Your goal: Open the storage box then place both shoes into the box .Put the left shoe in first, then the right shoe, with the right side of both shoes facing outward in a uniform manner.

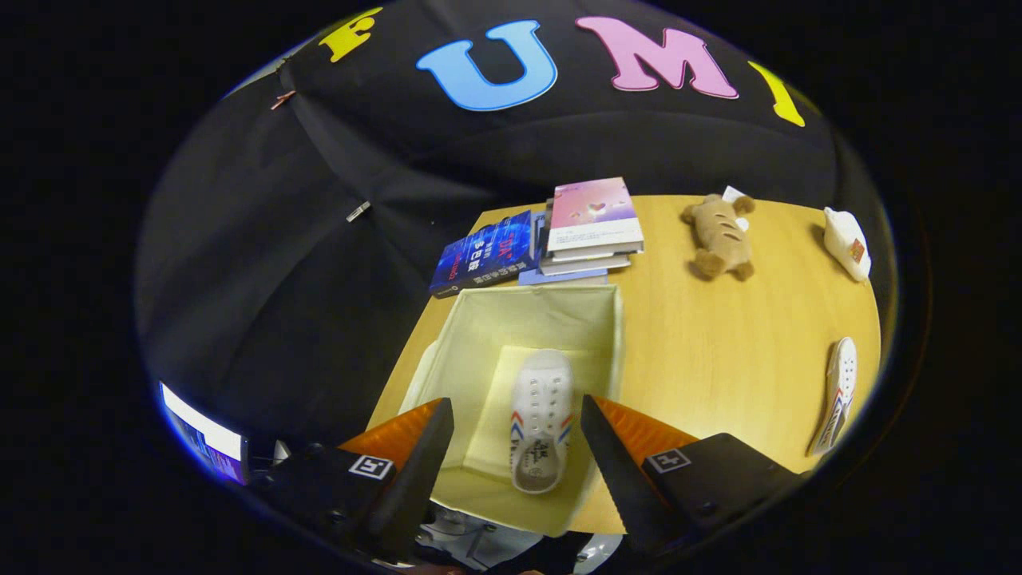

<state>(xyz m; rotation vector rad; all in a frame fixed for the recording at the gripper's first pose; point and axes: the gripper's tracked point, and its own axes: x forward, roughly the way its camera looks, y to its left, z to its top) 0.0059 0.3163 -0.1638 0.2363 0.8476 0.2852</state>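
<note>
A: From the gripper view, where do things stand?

B: The storage box [523, 319] is open, and one shoe [541, 419] lies on its floor, toe pointing away, seen between the fingers from above. The gripper [517, 447] hangs over the box's near wall with its fingers spread wide, holding nothing.

A: And the second shoe?

B: The other shoe [834, 395] lies on the table [703, 351], well right of the box, hard by the table's right edge.

A: What could go wrong?

B: I'd judge that edge the main risk: a nudge while closing on that shoe could push it off the table. Turning it the wrong way before it goes in would also break the uniform facing. The box walls look soft, so a finger catching the right wall could fold it or drag the box.

A: Room to move?

B: Bare table stretches between the box's right wall and that shoe, a clear lane. Beyond the box sit the books [551, 239], almost touching its far wall; right of those, the plush toy [721, 235] and a small white object [848, 242]. The box's left wall sits at the table's left edge, so no slack there.
</note>
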